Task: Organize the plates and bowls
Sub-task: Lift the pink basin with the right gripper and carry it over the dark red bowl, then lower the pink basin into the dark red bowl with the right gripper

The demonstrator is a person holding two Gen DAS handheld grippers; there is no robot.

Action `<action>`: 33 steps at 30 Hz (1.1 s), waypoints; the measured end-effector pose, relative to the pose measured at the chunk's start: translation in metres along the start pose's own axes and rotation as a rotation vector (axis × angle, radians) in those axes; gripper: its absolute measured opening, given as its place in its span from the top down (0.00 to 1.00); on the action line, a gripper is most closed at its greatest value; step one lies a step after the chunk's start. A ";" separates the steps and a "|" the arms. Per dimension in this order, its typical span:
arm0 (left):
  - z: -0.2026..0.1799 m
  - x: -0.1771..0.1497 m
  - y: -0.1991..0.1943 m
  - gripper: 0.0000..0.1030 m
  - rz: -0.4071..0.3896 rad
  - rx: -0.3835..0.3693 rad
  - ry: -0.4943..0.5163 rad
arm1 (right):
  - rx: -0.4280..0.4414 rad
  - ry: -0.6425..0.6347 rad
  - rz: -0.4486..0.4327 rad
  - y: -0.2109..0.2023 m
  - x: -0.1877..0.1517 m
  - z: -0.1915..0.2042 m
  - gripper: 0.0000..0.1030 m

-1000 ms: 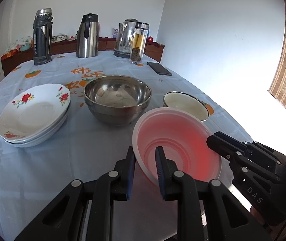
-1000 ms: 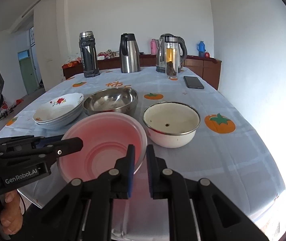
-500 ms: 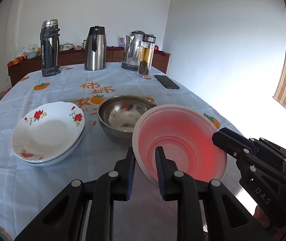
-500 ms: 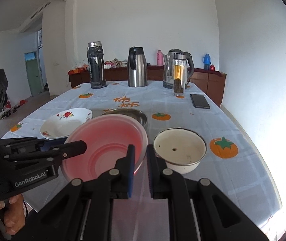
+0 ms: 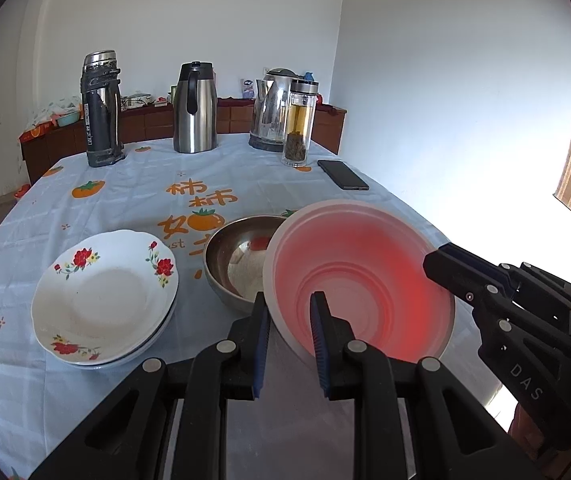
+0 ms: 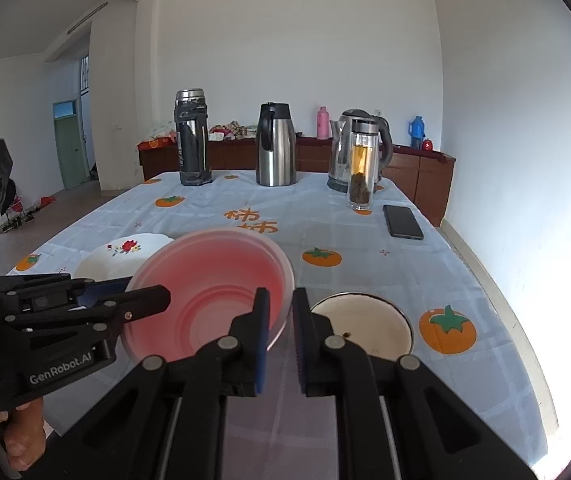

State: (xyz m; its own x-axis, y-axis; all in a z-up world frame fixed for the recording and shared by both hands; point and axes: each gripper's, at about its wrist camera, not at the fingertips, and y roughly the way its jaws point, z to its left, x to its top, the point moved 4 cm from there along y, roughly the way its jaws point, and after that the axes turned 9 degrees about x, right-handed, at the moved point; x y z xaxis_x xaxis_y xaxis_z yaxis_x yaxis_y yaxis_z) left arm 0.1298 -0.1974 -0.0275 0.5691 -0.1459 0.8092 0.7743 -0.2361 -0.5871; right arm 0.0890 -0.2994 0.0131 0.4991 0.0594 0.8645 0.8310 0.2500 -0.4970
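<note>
Left wrist view: my left gripper (image 5: 289, 316) is clamped on the near rim of the pink plastic bowl (image 5: 361, 280), and the right gripper (image 5: 445, 264) bites the opposite rim. Since a second ago the bowl has risen off the tablecloth (image 5: 133, 208); it now hangs tilted, partly over the steel bowl (image 5: 241, 260), with the stacked floral plates (image 5: 105, 296) further left.

Right wrist view: my right gripper (image 6: 279, 320) is closed tight on the pink bowl's edge (image 6: 209, 280); the left gripper (image 6: 145, 304) pinches the far side. The white enamel bowl (image 6: 361, 320) has slid lower in frame, confirming the lift. I judge nesting into the steel bowl comes next.
</note>
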 end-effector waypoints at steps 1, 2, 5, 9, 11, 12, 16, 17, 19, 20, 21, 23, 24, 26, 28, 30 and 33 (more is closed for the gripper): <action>-0.001 0.001 0.000 0.78 -0.002 0.001 0.002 | -0.002 -0.002 -0.001 0.001 0.002 -0.001 0.89; -0.001 0.003 0.001 0.78 -0.002 0.001 0.005 | -0.004 -0.003 -0.004 0.001 0.004 -0.002 0.89; -0.003 0.006 0.002 0.78 -0.001 0.001 0.014 | -0.010 -0.007 -0.010 0.002 0.010 -0.004 0.89; -0.005 0.011 0.006 0.78 0.004 0.002 0.016 | -0.016 -0.012 -0.016 0.004 0.019 -0.007 0.89; -0.004 0.013 0.008 0.78 0.008 0.005 0.014 | -0.019 -0.018 -0.018 0.007 0.023 -0.007 0.89; -0.004 0.014 0.009 0.78 0.011 0.008 0.011 | -0.019 -0.020 -0.018 0.009 0.025 -0.007 0.89; -0.003 0.018 0.010 0.78 0.011 0.017 0.006 | -0.023 -0.024 -0.020 0.014 0.031 -0.008 0.88; -0.003 0.019 0.010 0.78 0.009 0.019 0.009 | -0.024 -0.024 -0.020 0.016 0.032 -0.008 0.88; -0.002 0.022 0.011 0.78 0.009 0.020 0.009 | -0.024 -0.020 -0.020 0.019 0.034 -0.009 0.88; -0.003 0.022 0.012 0.78 0.009 0.020 0.009 | -0.023 -0.017 -0.019 0.020 0.035 -0.010 0.88; -0.002 0.024 0.012 0.78 0.008 0.021 0.008 | -0.023 -0.017 -0.019 0.021 0.037 -0.010 0.88; -0.002 0.026 0.015 0.78 0.007 0.026 0.010 | -0.028 -0.019 -0.015 0.025 0.038 -0.012 0.88; -0.001 0.027 0.016 0.78 0.008 0.026 0.010 | -0.030 -0.019 -0.012 0.027 0.039 -0.012 0.88; -0.001 0.027 0.018 0.78 0.013 0.026 0.009 | -0.033 -0.020 -0.006 0.031 0.040 -0.013 0.88; 0.000 0.027 0.021 0.78 0.018 0.029 0.014 | -0.035 -0.023 0.002 0.034 0.040 -0.013 0.88; 0.001 0.028 0.025 0.78 0.027 0.031 0.014 | -0.037 -0.026 0.011 0.039 0.041 -0.014 0.88; 0.004 0.028 0.030 0.78 0.036 0.033 0.012 | -0.038 -0.030 0.021 0.045 0.040 -0.013 0.88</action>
State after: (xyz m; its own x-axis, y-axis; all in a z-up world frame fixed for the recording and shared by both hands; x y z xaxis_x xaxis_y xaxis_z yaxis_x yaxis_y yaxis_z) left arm 0.1694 -0.2050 -0.0227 0.5938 -0.1658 0.7874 0.7619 -0.1987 -0.6164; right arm 0.1497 -0.2985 0.0246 0.5095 0.0932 0.8554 0.8295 0.2112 -0.5170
